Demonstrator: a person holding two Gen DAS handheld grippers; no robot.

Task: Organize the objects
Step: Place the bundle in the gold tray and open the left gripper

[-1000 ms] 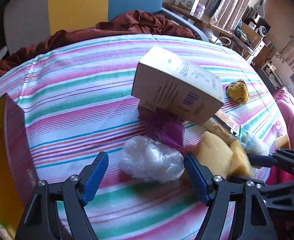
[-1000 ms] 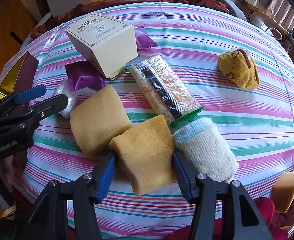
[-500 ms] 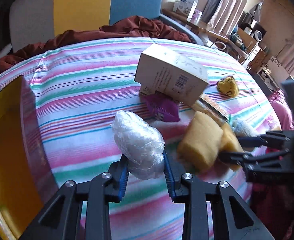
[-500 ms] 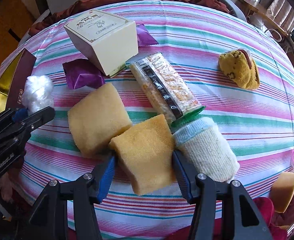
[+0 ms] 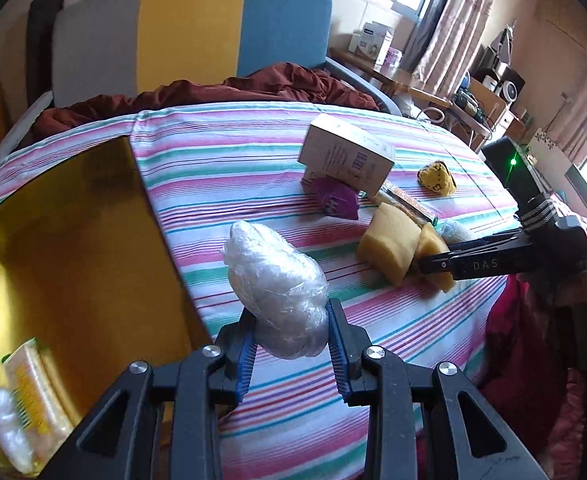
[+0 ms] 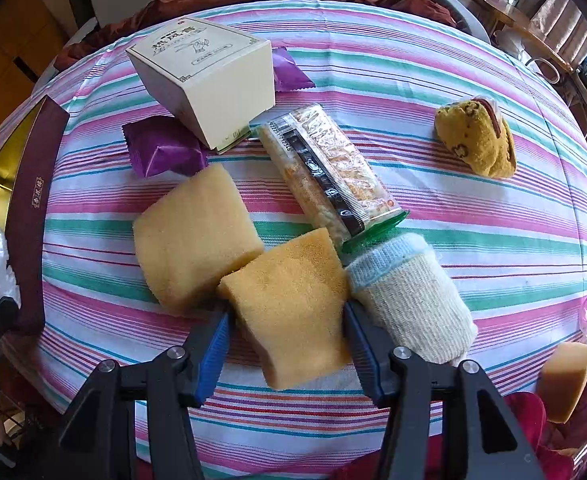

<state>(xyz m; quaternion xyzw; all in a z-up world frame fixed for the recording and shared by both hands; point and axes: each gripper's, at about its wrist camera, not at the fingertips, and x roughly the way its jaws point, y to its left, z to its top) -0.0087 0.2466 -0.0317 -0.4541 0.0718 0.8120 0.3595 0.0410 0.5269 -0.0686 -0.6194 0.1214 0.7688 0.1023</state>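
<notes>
**Wrapped bundle lifted toward the box**

Left gripper (image 5: 291, 354), closed within the last second on crinkled clear-plastic-wrapped white bundle (image 5: 277, 288); previously flat on striped tablecloth (image 5: 221, 168) between spread jaws, now raised clear of it. Gold-lined open box (image 5: 73, 240) just left of gripper, probable destination. Right gripper (image 6: 285, 340) clamped on yellow sponge block (image 6: 293, 304), unmoved, on cloth.

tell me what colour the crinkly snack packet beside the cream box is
Purple snack packet; clearest in the right wrist view.
</notes>
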